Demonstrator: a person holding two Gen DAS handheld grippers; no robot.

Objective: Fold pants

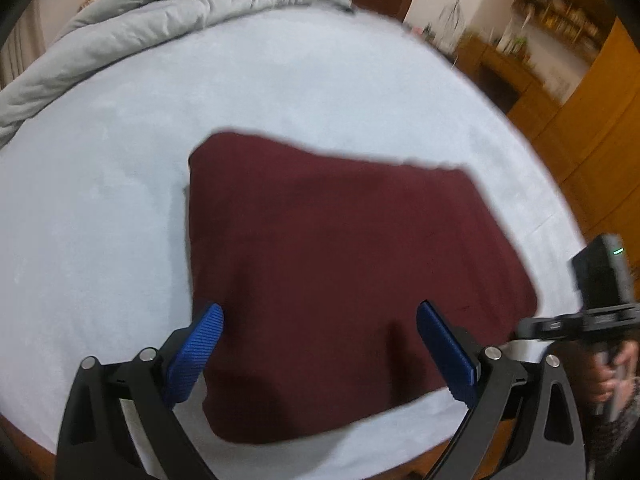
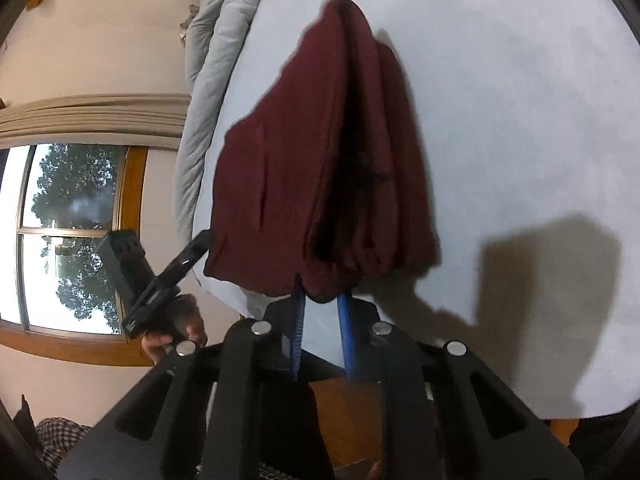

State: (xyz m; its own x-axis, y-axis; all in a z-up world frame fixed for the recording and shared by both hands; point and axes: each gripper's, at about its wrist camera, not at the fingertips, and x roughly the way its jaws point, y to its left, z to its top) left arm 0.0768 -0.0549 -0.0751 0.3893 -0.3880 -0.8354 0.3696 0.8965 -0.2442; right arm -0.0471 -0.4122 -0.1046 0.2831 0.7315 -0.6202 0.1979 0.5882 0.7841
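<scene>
The bed (image 1: 120, 160), under its pale blue sheet, is carrying everything, with a grey duvet (image 1: 168, 4) bunching along its far edge. The maroon pants (image 1: 340, 260) are lying folded into a thick stack near the bed's near edge. My left gripper (image 1: 320, 344) is hovering over the stack's near part, its jaws standing spread with nothing in them. My right gripper (image 2: 322, 300) is pinching the stack's bunched edge at the bed's side edge, jaws pressed close on the cloth.

Maroon pants (image 1: 340, 272), folded into a thick, roughly rectangular bundle, lying flat on the pale blue bed sheet (image 1: 120, 200), near its front edge.
</scene>
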